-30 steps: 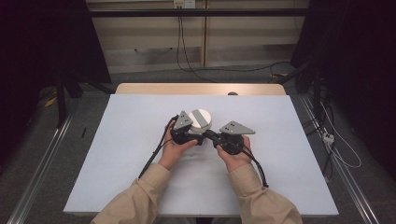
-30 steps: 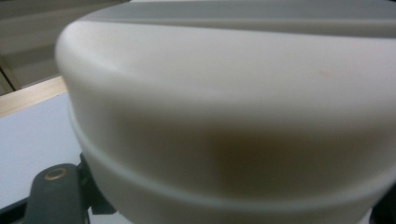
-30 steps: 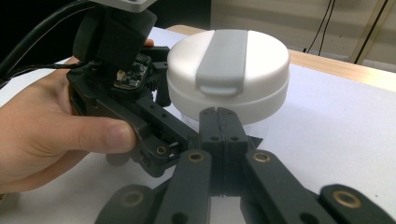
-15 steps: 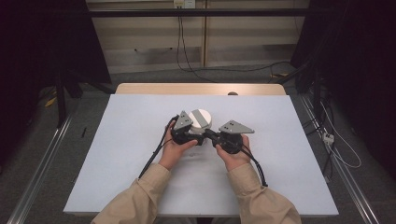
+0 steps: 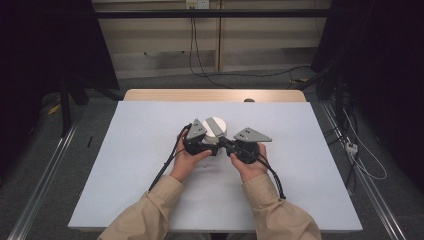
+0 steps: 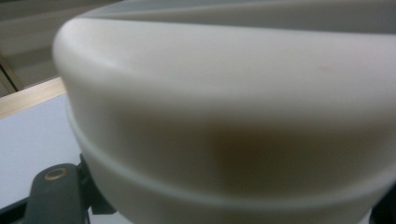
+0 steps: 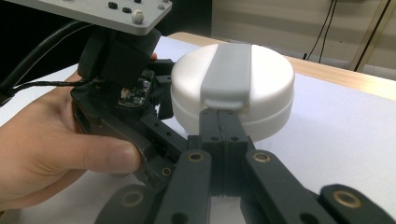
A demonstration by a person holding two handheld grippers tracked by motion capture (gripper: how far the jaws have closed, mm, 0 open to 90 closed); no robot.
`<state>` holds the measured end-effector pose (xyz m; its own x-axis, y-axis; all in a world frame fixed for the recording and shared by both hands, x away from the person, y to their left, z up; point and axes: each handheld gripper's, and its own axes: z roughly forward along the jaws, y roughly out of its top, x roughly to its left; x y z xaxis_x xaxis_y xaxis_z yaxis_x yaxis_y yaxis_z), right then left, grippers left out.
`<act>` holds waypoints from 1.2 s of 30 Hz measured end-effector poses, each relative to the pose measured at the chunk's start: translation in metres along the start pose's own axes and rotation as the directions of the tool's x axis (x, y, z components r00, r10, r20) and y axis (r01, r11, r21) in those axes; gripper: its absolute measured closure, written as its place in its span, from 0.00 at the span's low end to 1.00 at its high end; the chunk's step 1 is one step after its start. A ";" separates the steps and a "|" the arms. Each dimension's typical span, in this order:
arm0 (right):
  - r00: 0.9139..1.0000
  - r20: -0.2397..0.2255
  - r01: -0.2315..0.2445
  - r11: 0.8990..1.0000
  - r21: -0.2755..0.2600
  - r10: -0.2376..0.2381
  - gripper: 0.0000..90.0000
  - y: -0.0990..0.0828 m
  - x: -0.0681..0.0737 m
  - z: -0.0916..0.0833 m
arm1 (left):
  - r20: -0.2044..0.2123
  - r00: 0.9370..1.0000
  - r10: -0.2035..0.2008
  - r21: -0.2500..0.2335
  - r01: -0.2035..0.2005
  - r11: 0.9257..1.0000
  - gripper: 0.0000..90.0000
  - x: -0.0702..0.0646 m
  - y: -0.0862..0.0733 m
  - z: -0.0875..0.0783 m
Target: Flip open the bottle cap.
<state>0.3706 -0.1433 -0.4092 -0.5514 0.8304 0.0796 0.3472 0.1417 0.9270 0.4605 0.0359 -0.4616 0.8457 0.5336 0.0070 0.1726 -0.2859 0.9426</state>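
A round white container (image 5: 216,129) with a grey band across its lid stands near the middle of the pale worktop (image 5: 130,165). The left tool (image 5: 204,145), held in the person's left hand (image 5: 189,161), grips the container's side wall; in the left gripper view the white wall (image 6: 233,121) sits close against the camera, one dark jaw link visible at lower left. The right tool (image 7: 219,122), held in the right hand (image 5: 248,167), has its jaws pressed together, tips touching the container just under the front edge of the grey band (image 7: 227,74). Both sleeves are tan.
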 end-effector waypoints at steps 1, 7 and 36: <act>1.000 -0.001 0.001 1.000 0.000 -0.001 1.00 0.000 0.000 0.000 | 0.003 1.000 0.003 0.002 -0.003 1.000 0.21 0.000 0.000 0.000; 1.000 -0.005 0.001 1.000 -0.015 -0.002 1.00 0.005 0.002 0.000 | -0.001 1.000 0.001 0.002 -0.001 1.000 0.21 0.000 0.000 0.000; 0.999 0.003 0.032 0.999 -0.041 -0.032 1.00 0.030 0.003 0.003 | -0.003 1.000 0.008 0.003 -0.008 1.000 0.21 -0.001 0.000 0.001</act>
<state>0.3812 -0.1348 -0.3825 -0.5604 0.8268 0.0490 0.2980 0.1461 0.9433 0.4599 0.0349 -0.4617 0.8454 0.5338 0.0153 0.1676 -0.2925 0.9415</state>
